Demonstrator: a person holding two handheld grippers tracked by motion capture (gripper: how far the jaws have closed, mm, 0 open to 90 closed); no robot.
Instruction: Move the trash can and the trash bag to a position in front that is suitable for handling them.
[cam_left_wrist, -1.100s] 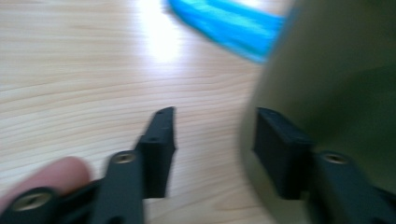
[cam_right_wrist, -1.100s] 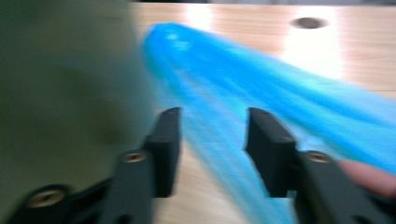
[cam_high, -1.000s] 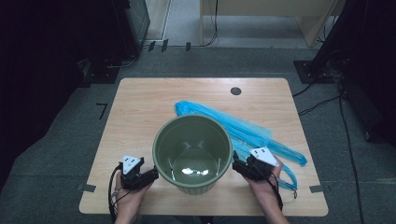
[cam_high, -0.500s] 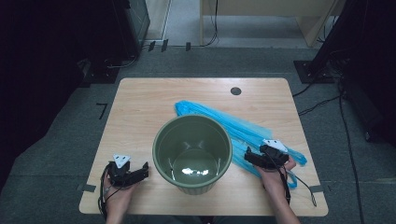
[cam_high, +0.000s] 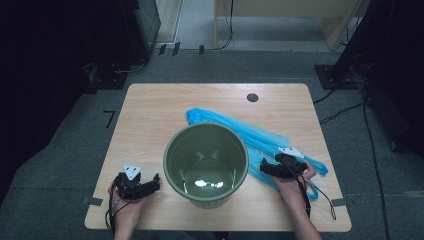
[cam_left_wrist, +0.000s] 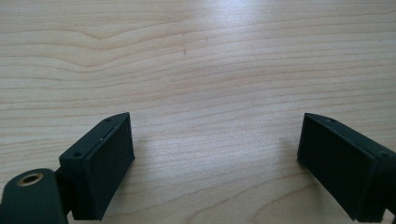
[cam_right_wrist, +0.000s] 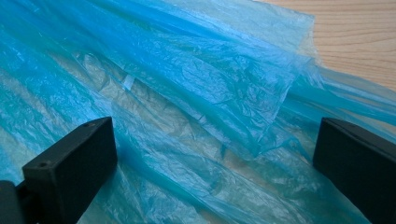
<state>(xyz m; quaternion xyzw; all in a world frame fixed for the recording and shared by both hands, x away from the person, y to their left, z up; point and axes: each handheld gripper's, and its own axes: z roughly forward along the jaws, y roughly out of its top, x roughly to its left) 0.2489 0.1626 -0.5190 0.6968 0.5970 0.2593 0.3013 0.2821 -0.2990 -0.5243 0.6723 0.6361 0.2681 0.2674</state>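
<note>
Two tools apart, bin (cam_high: 206, 165) between, bag (cam_high: 260, 137)

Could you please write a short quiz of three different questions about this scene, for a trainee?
1. True or false: the right claw is over the blue plastic bag.
2. What does the left claw have between its jaws?
A. the bag
B. bare wooden table
C. the bin's rim
3. Fill in: the green bin stands ____ the two claws.

Key:
1. True; its jaws are open above the bag.
2. B; the jaws are open over the table.
3. between
</note>
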